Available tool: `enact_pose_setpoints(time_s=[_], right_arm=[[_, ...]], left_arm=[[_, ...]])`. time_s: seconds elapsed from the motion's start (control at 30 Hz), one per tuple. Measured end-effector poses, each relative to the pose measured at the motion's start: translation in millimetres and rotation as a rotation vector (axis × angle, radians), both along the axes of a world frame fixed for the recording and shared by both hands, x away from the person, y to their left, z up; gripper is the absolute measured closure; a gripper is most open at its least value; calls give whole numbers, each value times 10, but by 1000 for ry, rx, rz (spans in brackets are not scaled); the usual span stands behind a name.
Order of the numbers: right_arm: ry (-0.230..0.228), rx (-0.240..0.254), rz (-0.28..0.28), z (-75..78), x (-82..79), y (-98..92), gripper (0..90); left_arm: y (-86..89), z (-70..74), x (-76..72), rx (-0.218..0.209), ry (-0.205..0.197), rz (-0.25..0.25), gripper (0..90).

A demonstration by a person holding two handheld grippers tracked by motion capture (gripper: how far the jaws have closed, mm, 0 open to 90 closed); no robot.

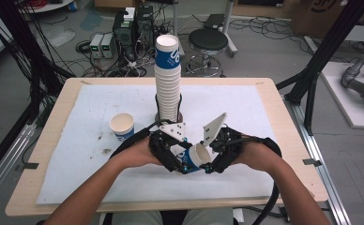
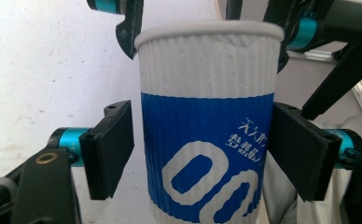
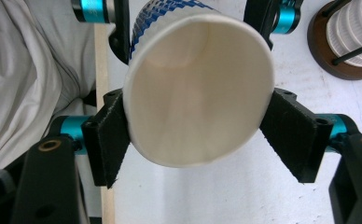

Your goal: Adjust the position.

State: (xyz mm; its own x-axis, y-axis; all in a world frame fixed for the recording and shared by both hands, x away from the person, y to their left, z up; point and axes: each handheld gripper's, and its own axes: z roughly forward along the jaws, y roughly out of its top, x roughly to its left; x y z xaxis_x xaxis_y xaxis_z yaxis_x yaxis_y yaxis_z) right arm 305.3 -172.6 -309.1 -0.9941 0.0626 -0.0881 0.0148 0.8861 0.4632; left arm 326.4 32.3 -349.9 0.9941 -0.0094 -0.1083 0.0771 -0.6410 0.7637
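Ribbed paper cup (image 2: 207, 140), round rolled rim

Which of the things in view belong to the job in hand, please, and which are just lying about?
Job in hand:
- held paper cup
- left gripper, jaws around its body
- right gripper, clamped at its rim
- stack of cups
- probably the lone cup

Lying about:
- stool
- grey boxes on the floor
- cardboard box
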Motion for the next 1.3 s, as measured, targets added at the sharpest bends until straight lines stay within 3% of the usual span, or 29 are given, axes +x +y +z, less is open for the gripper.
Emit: enact_pose_setpoints(time_s=[0.33,0.5,0.63,0.83,1.1,1.3], right_arm=[[-13,-21,7,3,-16,47,273],[-15,2,-11,24,-9,10,265],[-12,91,-33,44,17,-58,227],[-4,280,-62,133,12,-223,215],[-21,432,-185,122,20,-508,215],[-42,488,-316,-26,16,-723,215]], left_arm=[[-42,-42,-13,28,-21,-21,296],[-19,-50,-22,-23,-41,-5,304],[27,-63,-22,-72,-60,16,298],[129,-127,-7,-143,-54,75,296],[306,-244,14,-248,-44,169,291],[429,-325,16,-347,-75,254,289]])
